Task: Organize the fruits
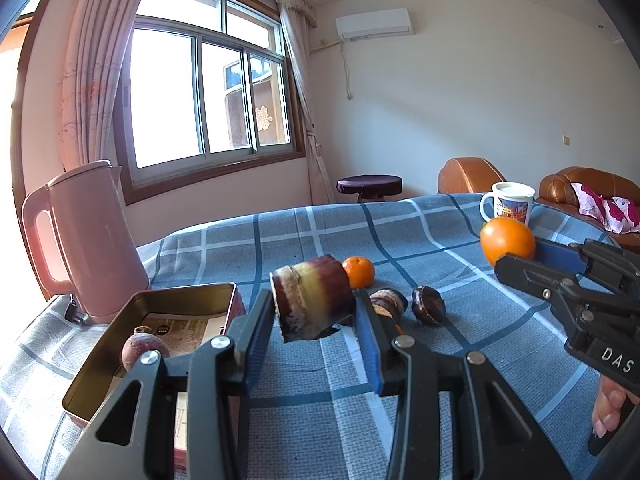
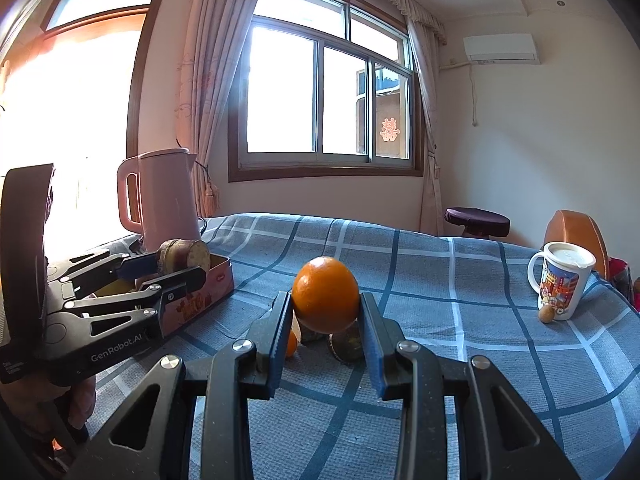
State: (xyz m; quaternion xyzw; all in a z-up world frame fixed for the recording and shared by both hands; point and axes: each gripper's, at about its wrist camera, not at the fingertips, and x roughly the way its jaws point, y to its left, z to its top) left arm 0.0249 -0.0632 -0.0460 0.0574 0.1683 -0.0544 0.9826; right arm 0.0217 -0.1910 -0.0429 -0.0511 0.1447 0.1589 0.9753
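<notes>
My left gripper (image 1: 316,312) is shut on a short purple and yellow sugarcane piece (image 1: 312,302), held above the blue checked cloth beside the open metal tin (image 1: 224,294). The tin holds a round brown fruit (image 1: 142,350). My right gripper (image 2: 326,314) is shut on a large orange (image 2: 325,300), lifted above the cloth; it also shows at the right in the left wrist view (image 1: 507,240). A small tangerine (image 1: 359,271) and two dark round fruits (image 1: 429,306) lie on the cloth beyond the left gripper. In the right wrist view the left gripper (image 2: 176,268) holds the sugarcane (image 2: 184,256) over the tin (image 2: 208,286).
A pink kettle (image 1: 84,240) stands at the back left next to the tin. A printed mug (image 2: 562,284) stands at the right with a small brown fruit (image 2: 546,314) at its base. Beyond the table are a stool (image 1: 369,185) and brown sofas (image 1: 580,186).
</notes>
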